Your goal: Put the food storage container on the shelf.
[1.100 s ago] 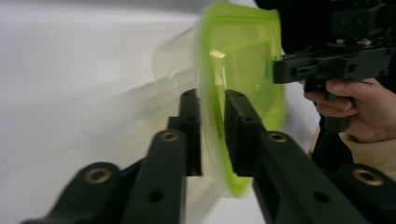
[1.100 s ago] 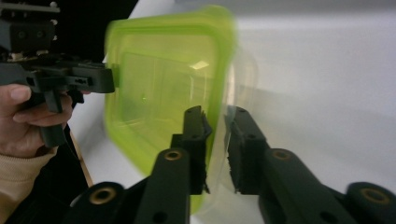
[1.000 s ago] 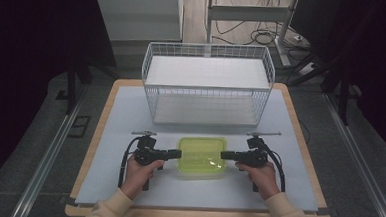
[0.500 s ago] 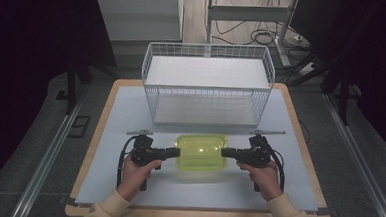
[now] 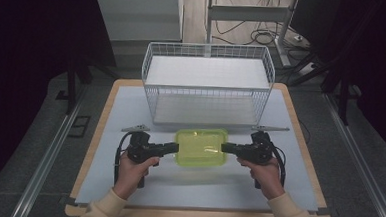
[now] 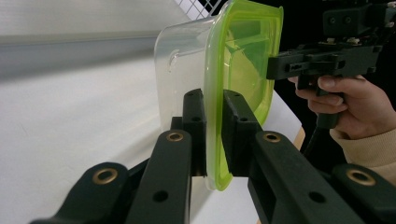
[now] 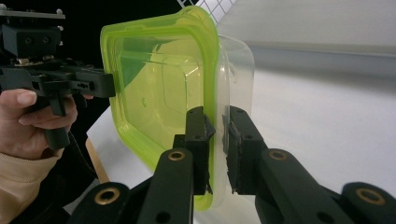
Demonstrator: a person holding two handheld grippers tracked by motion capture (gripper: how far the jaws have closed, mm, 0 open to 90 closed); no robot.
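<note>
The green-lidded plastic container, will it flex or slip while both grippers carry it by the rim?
The container looks empty and see-through, so probably light. Its thin rim is all the left gripper and right gripper pinch, so it may flex. Smooth plastic could slip.

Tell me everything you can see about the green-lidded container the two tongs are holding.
The container is a rounded-rectangle box of clear plastic with a translucent lime-green lid snapped on, apparently empty. It sits level above the white table, just in front of the wire basket. The left tongs pinch its lid rim on one short side and the right tongs on the opposite side; in the gripper views each pair of black jaws straddles the rim. Nothing else touches it.
</note>
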